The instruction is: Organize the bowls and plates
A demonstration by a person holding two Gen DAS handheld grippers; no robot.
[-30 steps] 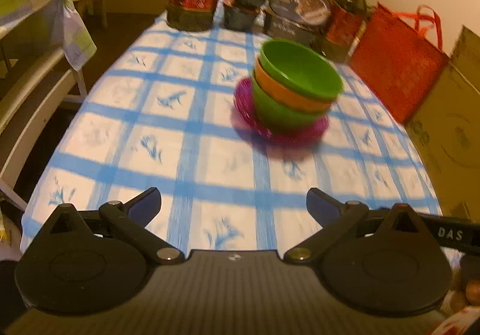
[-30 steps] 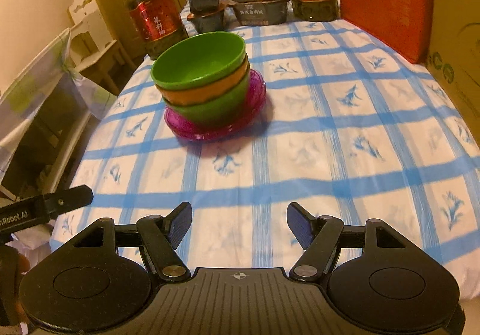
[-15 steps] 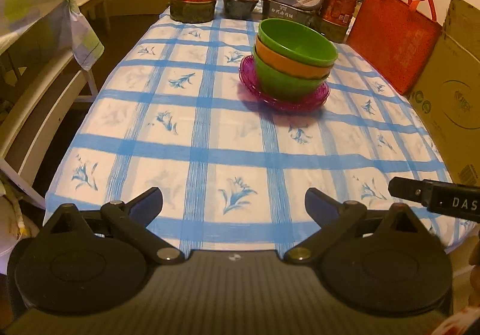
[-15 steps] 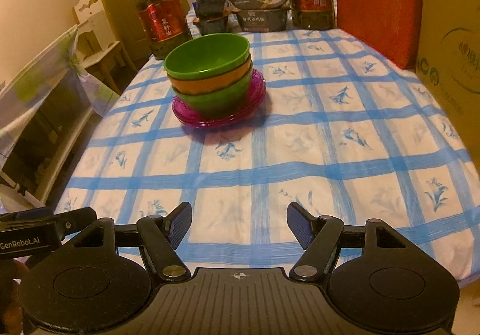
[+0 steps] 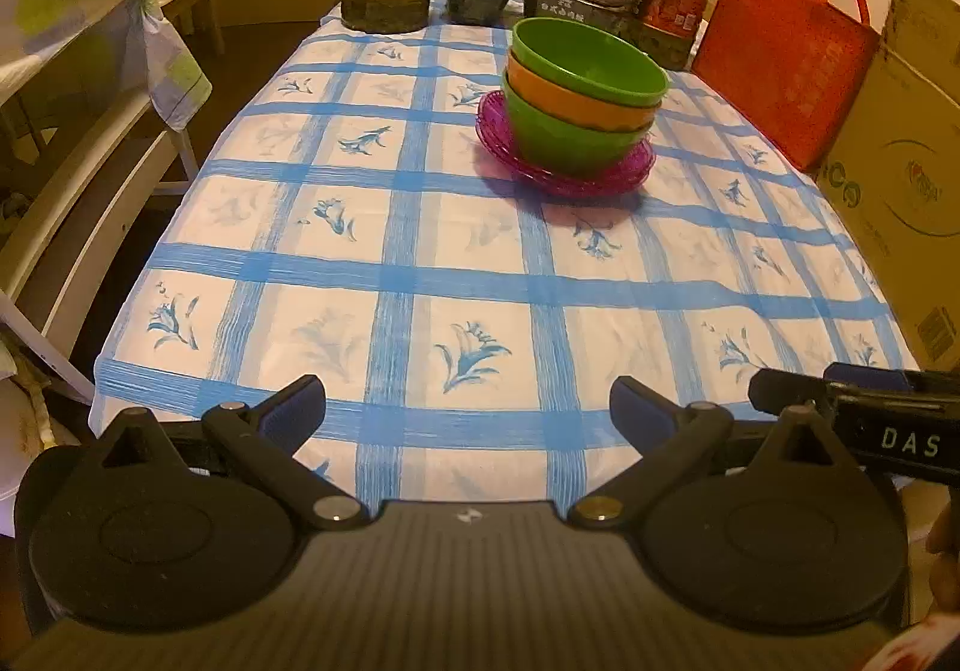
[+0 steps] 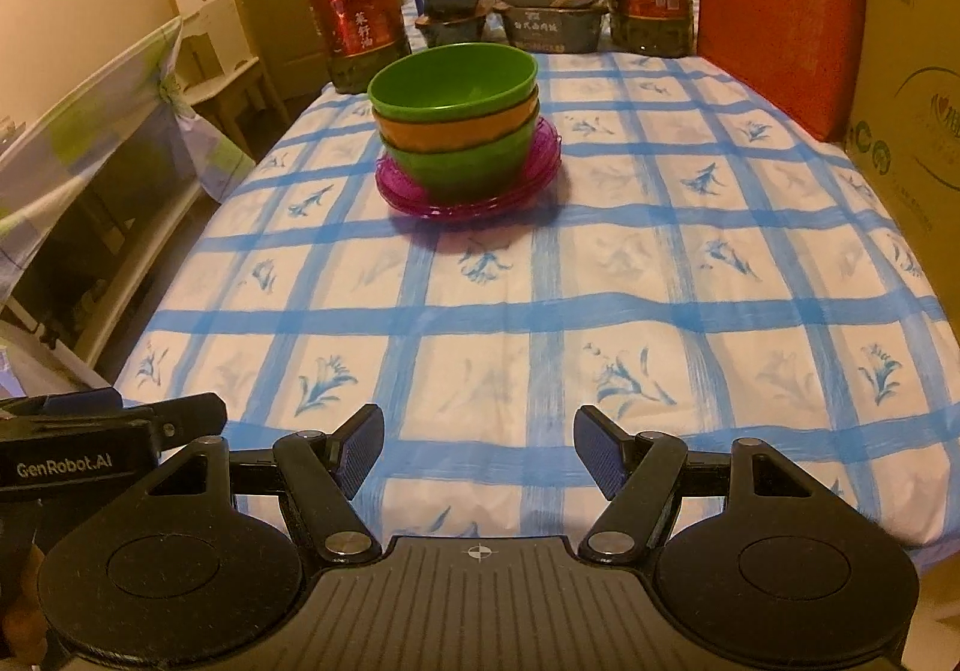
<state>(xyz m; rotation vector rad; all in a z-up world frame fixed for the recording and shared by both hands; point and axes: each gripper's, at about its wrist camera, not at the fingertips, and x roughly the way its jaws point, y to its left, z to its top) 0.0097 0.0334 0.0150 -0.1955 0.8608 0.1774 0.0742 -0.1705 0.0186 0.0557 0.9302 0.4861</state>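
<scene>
So the bowls [image 5: 579,95] are stacked three high, green on orange on green, sitting on the purple plates [image 5: 561,173] mid-counter [image 5: 390,263] on the blue checked cloth. Both the left gripper [image 5: 468,407] and right gripper [image 6: 479,446] hang over the near edge, fingers apart, nothing in them. Oil bottles [image 6: 354,20] line the far end.

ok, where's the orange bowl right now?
The orange bowl sits nested between two green bowls, stacked on the purple plates, left of centre in the right wrist view, in front of the oil bottle.
</scene>
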